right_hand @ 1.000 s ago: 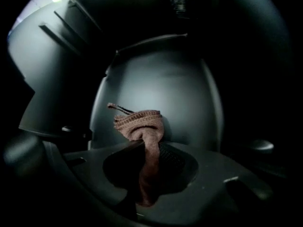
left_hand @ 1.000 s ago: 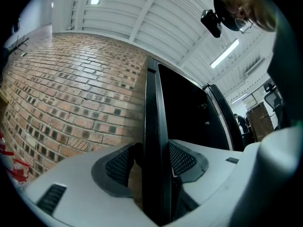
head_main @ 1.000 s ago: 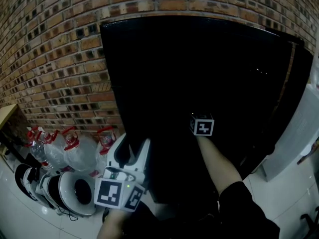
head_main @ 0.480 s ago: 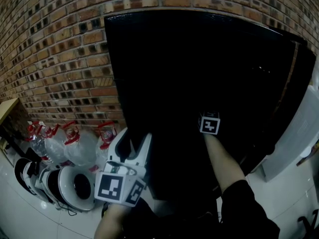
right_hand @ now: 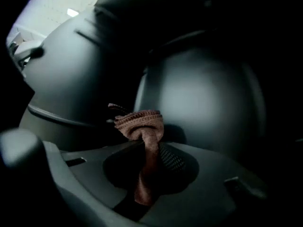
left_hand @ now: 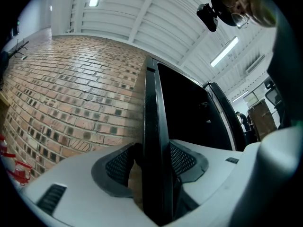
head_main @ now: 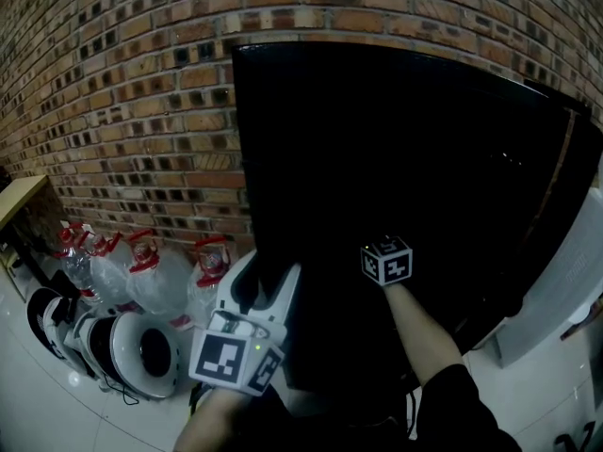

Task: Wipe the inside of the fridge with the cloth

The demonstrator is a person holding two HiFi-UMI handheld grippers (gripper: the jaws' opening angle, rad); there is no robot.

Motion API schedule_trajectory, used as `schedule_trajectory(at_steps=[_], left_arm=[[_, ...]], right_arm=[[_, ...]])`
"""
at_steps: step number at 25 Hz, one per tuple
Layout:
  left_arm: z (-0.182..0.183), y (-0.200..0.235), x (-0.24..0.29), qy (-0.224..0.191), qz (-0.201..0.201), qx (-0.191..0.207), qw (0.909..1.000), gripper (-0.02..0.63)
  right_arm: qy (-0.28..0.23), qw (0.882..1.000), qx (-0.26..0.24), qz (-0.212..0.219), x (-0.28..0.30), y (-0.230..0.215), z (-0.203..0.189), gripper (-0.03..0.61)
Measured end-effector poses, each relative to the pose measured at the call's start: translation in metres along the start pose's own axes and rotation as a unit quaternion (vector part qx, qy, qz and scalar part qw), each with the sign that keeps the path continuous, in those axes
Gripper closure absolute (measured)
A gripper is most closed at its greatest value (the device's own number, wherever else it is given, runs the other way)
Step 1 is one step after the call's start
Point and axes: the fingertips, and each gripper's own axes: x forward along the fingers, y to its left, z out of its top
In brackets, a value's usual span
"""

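Cloth (right_hand: 140, 123), brown and bunched, stays nipped between the jaws of the right gripper (right_hand: 150, 151), deep in the dim grey inside of the fridge (head_main: 424, 149). Its marker cube (head_main: 387, 260) now sits lower against the black than a moment ago. It has turned too, showing two faces instead of one, with the forearm (head_main: 415, 323) stretched in behind it. Left gripper (head_main: 268, 271) hasn't budged: jaws still clamped either side of the door edge (left_hand: 154, 126), the thin black panel running up between the pads. The outlook has swung, mind. The fridge's left edge sits further right in the head view, more brick wall (head_main: 122, 111) shows, and the red-capped water jugs (head_main: 151, 276) at the wall's foot are fuller in view.
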Motion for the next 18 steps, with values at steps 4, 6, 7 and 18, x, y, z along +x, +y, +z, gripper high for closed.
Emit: schedule_trajectory(at_steps=[4, 6, 7, 18], left_arm=[[0.002, 0.0, 0.001, 0.001, 0.001, 0.002, 1.0, 0.39], [0.002, -0.001, 0.002, 0.003, 0.0, 0.002, 1.0, 0.39], [0.002, 0.0, 0.002, 0.003, -0.001, 0.003, 1.0, 0.39], [0.0, 0.0, 0.002, 0.004, 0.002, 0.003, 1.0, 0.388]], right_arm=[[0.067, 0.995, 0.044, 0.055, 0.038, 0.033, -0.02, 0.498], [0.081, 0.994, 0.05, 0.047, 0.048, 0.041, -0.022, 0.499], [0.085, 0.995, 0.044, 0.042, 0.052, 0.044, -0.022, 0.497], [0.121, 0.992, -0.033, 0.012, 0.073, 0.045, -0.038, 0.497]])
